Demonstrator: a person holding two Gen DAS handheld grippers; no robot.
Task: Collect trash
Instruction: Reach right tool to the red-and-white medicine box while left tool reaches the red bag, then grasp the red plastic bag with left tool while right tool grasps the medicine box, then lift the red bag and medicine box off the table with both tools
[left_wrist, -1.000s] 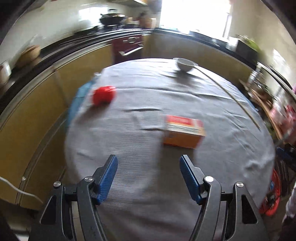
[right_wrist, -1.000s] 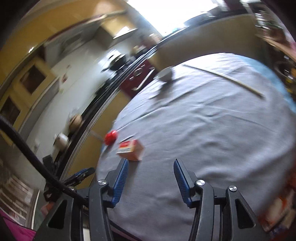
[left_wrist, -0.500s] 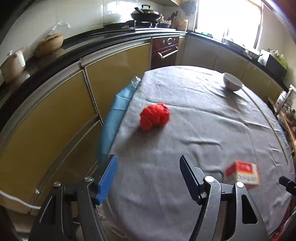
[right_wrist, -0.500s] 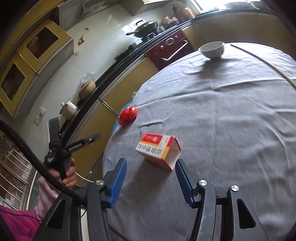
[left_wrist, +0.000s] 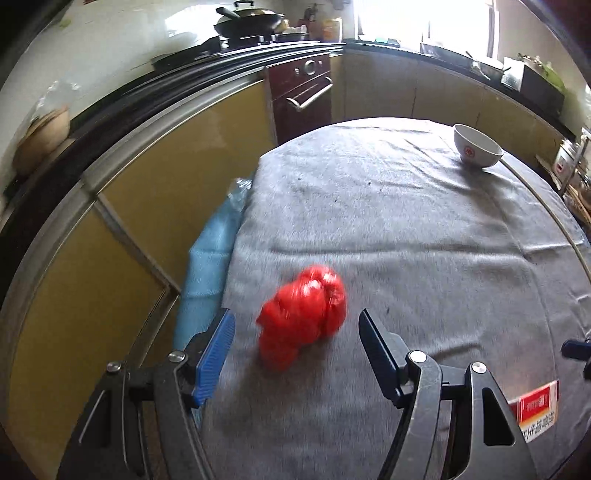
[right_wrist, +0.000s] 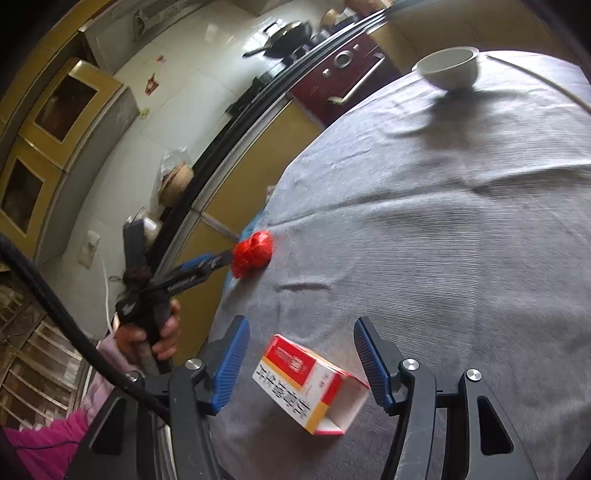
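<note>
A crumpled red plastic bag (left_wrist: 303, 315) lies near the left edge of the round table with the grey cloth (left_wrist: 424, 229). My left gripper (left_wrist: 295, 334) is open, its blue pads on either side of the bag and clear of it. A red, white and orange carton (right_wrist: 308, 384) lies on the cloth with its open end facing me. My right gripper (right_wrist: 300, 350) straddles the carton, its jaws opening and apart from it. In the right wrist view the red bag (right_wrist: 253, 257) sits at the tip of the left gripper (right_wrist: 225, 259), which a hand holds.
A white bowl (left_wrist: 477, 146) stands at the far side of the table, with a thin stick (left_wrist: 546, 214) along the right rim. A blue cloth (left_wrist: 212, 266) hangs off the left edge. Yellow cabinets, an oven and a counter with a wok curve behind.
Both grippers came forward and lower. The red bag has come between the left pads and the carton between the right pads. The right jaws have widened.
</note>
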